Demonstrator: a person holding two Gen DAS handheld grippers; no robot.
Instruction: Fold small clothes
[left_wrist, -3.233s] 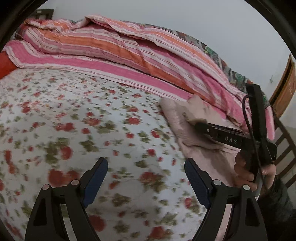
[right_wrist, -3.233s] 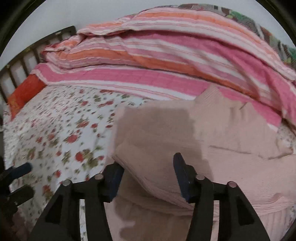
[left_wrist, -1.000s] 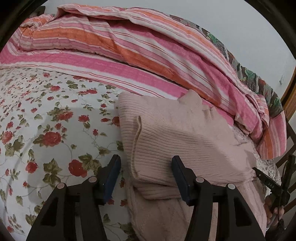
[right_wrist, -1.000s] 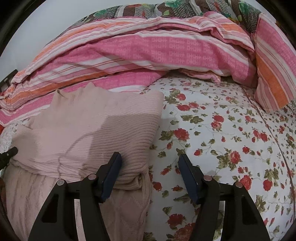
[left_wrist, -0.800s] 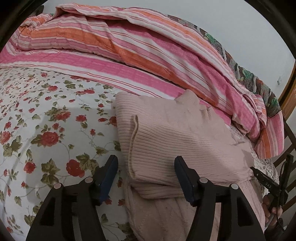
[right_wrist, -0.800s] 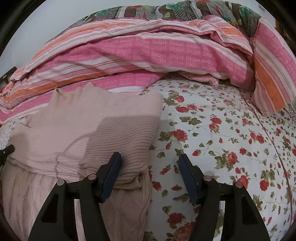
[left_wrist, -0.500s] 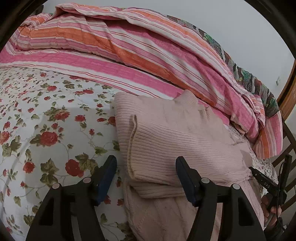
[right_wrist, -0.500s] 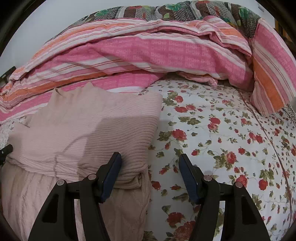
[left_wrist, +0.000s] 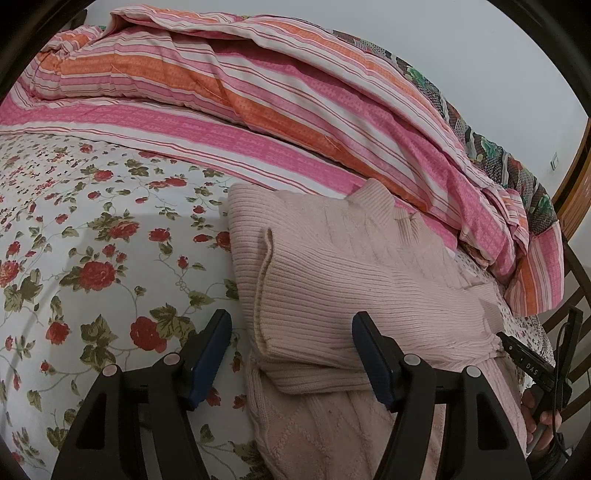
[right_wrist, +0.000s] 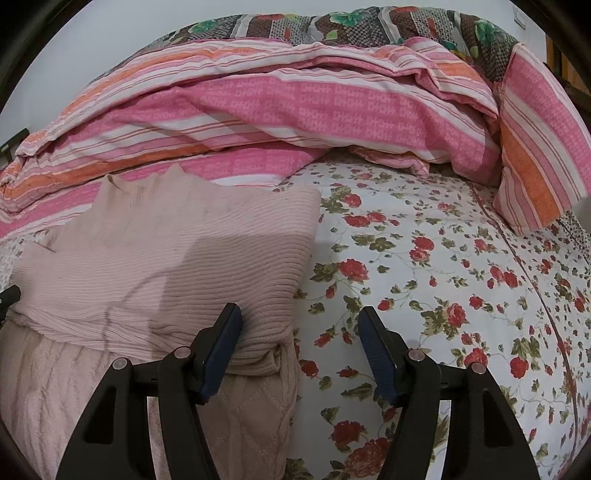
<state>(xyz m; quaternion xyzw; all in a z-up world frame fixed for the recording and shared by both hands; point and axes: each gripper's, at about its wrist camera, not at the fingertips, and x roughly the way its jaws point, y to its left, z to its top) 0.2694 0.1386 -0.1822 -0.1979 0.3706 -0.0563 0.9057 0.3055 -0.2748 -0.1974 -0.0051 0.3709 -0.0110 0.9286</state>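
Left wrist view has the pink knit sweater (left_wrist: 354, 273) lying right ahead of the left gripper (left_wrist: 290, 356), sleeves folded in across the body. Its near left edge sits between the two fingers, but the pads aren't pressing on it. Those jaws have just been opening and stand apart now. Over in the right wrist view, the sweater's right edge (right_wrist: 273, 332) bunches up just inside the right gripper (right_wrist: 301, 350), touching its left finger, while the other finger is over bare floral bedsheet (right_wrist: 443, 280). So that one's apart too, gripping nothing. Beyond the sweater there's a pink and orange striped quilt (left_wrist: 258, 99) heaped along the far side of the bed.
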